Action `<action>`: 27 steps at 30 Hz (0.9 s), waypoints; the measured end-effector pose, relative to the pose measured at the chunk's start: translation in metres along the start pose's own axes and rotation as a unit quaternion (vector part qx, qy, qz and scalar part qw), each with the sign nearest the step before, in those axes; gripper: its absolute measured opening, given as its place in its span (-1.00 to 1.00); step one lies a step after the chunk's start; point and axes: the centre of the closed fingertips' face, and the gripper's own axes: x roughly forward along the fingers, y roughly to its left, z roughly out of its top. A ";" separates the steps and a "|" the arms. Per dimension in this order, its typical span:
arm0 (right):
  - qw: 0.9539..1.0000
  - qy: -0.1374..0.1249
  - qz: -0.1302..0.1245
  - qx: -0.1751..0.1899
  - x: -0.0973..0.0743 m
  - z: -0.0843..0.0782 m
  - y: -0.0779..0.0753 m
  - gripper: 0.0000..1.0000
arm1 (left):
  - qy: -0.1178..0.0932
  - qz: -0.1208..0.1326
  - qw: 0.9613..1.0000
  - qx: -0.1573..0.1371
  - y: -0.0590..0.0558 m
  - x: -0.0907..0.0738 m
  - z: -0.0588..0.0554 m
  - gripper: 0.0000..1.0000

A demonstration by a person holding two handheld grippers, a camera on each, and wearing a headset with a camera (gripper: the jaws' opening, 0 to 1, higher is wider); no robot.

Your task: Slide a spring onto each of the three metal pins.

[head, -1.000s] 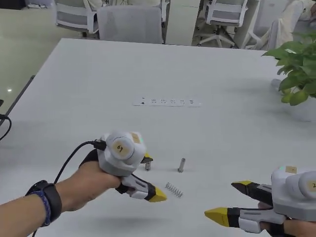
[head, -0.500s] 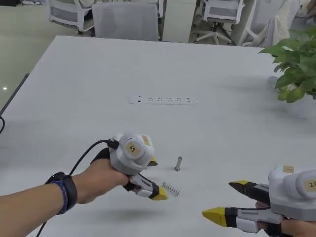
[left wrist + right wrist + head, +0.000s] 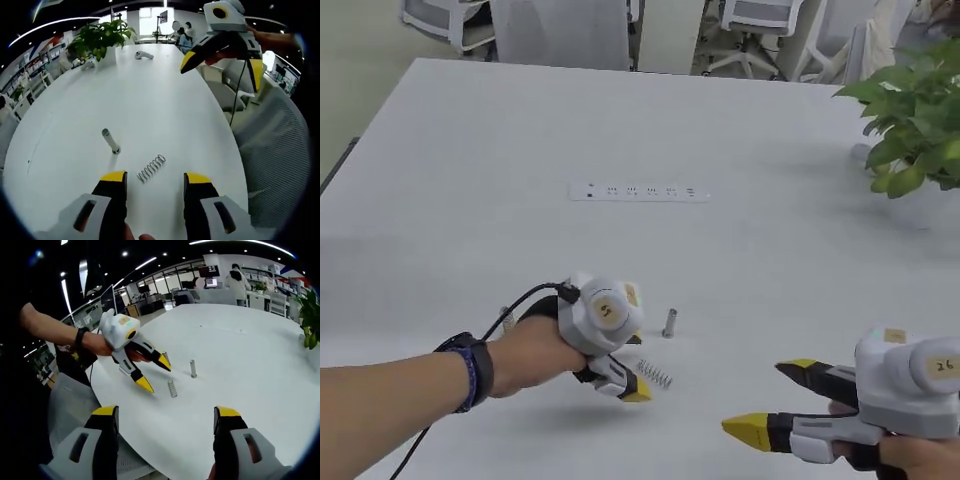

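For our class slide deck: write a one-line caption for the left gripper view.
Open left gripper faces a spring lying on the white table, a metal pin standing beside it.

— How do your grippers stand?
— My left gripper (image 3: 636, 367) has its jaws parted, tips tilted down. My right gripper (image 3: 765, 398) gapes wider, jaws level, pointing toward the left one, well apart from it.
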 end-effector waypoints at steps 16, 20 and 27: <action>1.000 0.008 0.002 0.005 0.001 -0.005 -0.001 0.53 | 0.029 -0.018 0.999 0.025 0.000 0.027 -0.010 -0.52; 1.000 0.008 0.002 0.006 0.002 -0.004 0.000 0.53 | 0.045 -0.016 0.998 0.027 0.000 0.029 -0.018 -0.66; 1.000 0.007 0.002 0.008 0.001 -0.005 -0.002 0.53 | 0.047 -0.023 0.998 0.025 -0.003 0.029 -0.018 -0.78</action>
